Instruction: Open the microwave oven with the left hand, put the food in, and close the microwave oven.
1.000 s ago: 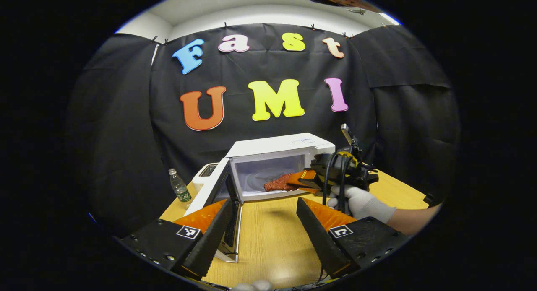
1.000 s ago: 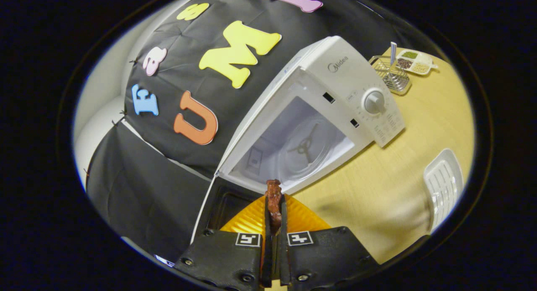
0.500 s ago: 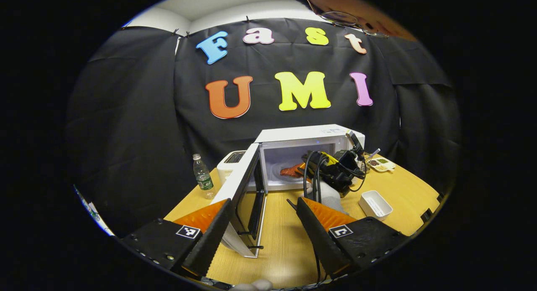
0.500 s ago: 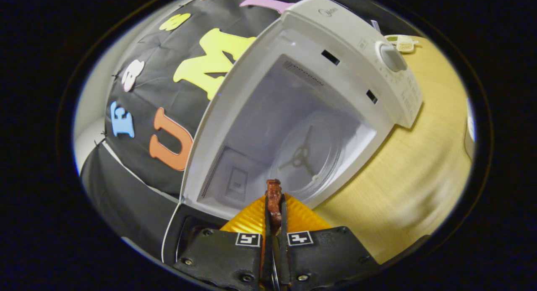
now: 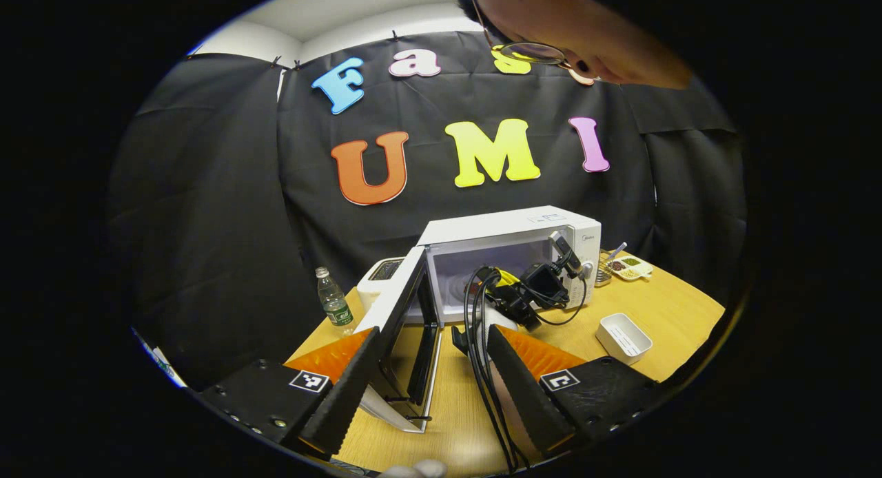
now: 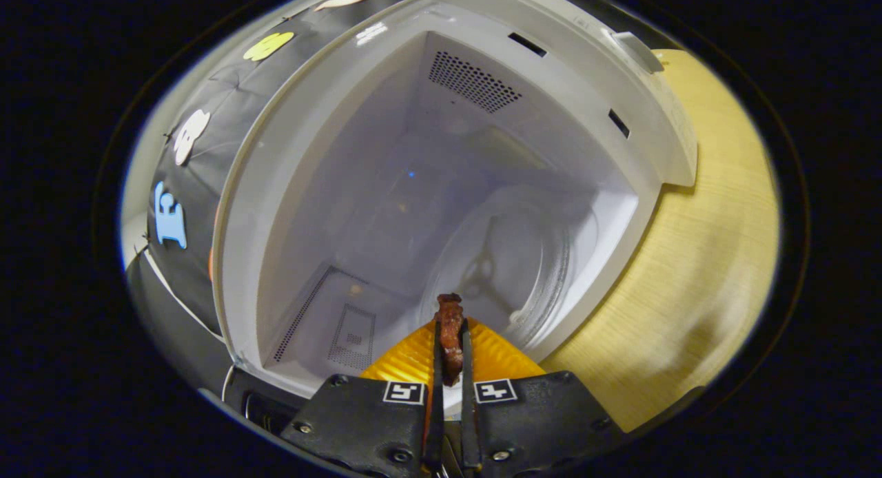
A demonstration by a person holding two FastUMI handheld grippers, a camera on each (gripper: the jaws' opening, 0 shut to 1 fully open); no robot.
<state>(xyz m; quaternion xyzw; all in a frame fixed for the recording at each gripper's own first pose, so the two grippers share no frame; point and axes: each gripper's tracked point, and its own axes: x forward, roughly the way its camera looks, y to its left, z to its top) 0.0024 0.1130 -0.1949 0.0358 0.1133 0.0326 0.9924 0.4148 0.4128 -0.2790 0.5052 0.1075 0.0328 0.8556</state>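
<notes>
Closer now than a second ago: my right gripper, clenched on the food, has pushed into the microwave mouth above the turntable. Releasing early could drop it on the sill. Left gripper idles agape beside the door (white tray, bottle well clear).
</notes>
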